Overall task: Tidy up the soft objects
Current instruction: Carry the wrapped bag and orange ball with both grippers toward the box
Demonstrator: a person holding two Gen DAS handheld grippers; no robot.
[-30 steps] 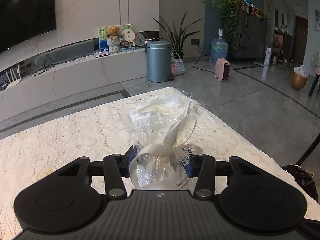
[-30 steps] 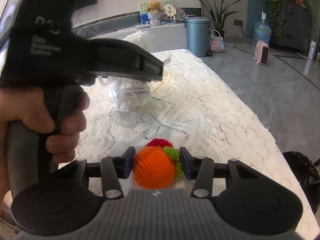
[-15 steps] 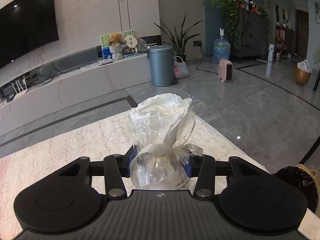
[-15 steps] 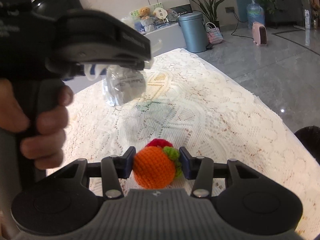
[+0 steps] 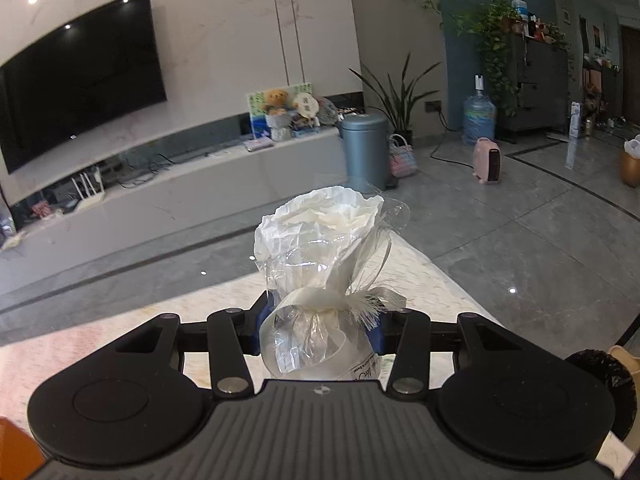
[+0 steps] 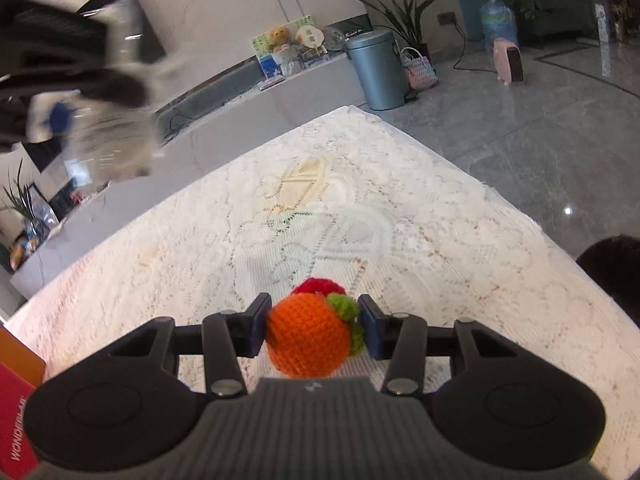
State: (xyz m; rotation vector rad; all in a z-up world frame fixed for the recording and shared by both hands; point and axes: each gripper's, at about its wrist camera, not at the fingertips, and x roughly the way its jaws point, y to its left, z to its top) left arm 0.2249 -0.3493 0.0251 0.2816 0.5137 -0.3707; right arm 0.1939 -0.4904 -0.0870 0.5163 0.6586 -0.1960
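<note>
My left gripper [image 5: 320, 330] is shut on a white soft flower wrapped in clear cellophane [image 5: 320, 248] with a cream ribbon, held up above the lace-covered table [image 5: 100, 344]. My right gripper [image 6: 314, 330] is shut on an orange crocheted ball [image 6: 306, 338] with green and red tufts, just above the lace tablecloth [image 6: 360, 208]. In the right wrist view the left gripper [image 6: 60, 60] with the wrapped flower [image 6: 116, 148] shows blurred at the upper left, high above the table.
An orange and red box [image 6: 16, 392] stands at the table's left edge. A black bin [image 6: 612, 272] stands off the table's right side. A blue-grey trash can [image 5: 366, 152], a TV bench and plants stand across the grey floor.
My left gripper has lifted the wrapped flower up off the table and moved it up and to the left. My right gripper keeps the crocheted ball and has barely moved.
</note>
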